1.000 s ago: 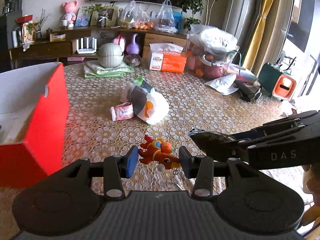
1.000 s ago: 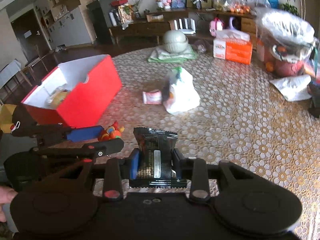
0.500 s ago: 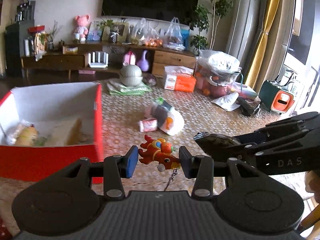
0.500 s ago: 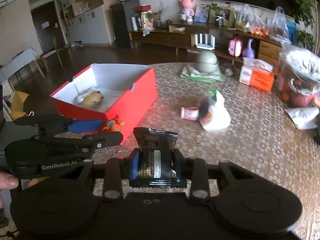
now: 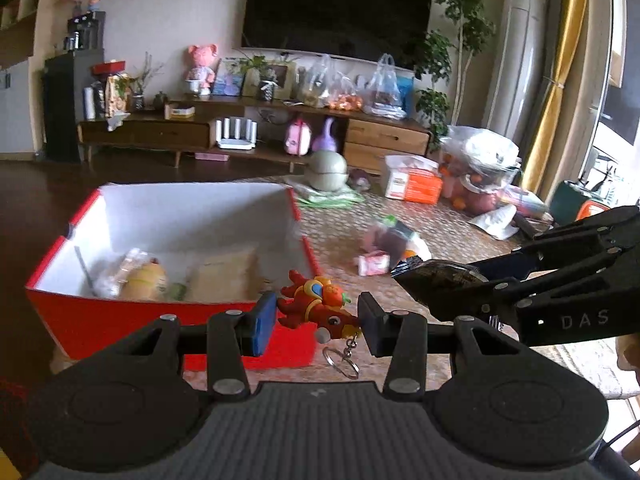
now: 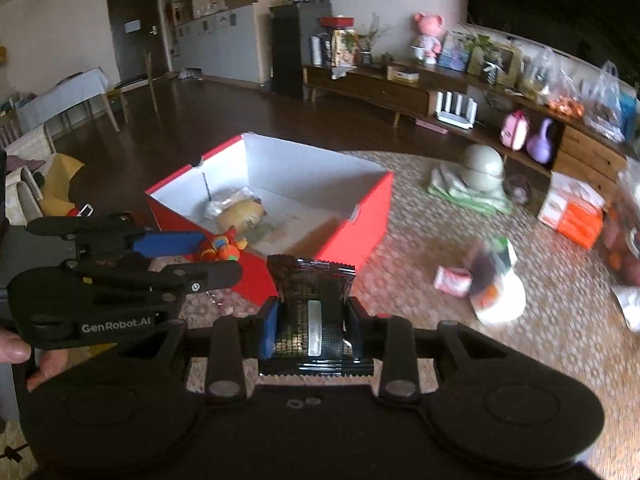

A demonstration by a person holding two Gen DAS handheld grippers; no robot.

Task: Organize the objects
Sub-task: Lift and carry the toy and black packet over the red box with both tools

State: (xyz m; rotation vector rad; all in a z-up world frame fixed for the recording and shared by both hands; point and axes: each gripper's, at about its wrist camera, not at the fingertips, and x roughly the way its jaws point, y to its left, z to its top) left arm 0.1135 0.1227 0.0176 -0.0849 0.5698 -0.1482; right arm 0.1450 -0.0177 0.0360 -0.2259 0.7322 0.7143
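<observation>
Your left gripper (image 5: 318,318) is clamped on a small red-and-orange toy keychain (image 5: 316,310), a lumpy moulded figure with a metal ring (image 5: 342,362) dangling below it. It hangs just in front of the near wall of the red box (image 5: 132,320), close to the box's right corner. Your right gripper (image 6: 310,326) grips a black glossy snack packet (image 6: 312,308) with crimped, sawtooth ends, held upright off the near corner of the box.

The box is cardboard, red outside, white inside, open-topped; a wrapped bun (image 5: 142,278) and a flat tan packet (image 5: 224,274) lie on its floor. To the right of the box, on the lace-patterned tablecloth (image 5: 452,236), sit a white plastic bag (image 6: 498,288) and a small pink packet (image 6: 452,280), well apart from it. Above the box's rim the space is open; its far half is bare white card.
</observation>
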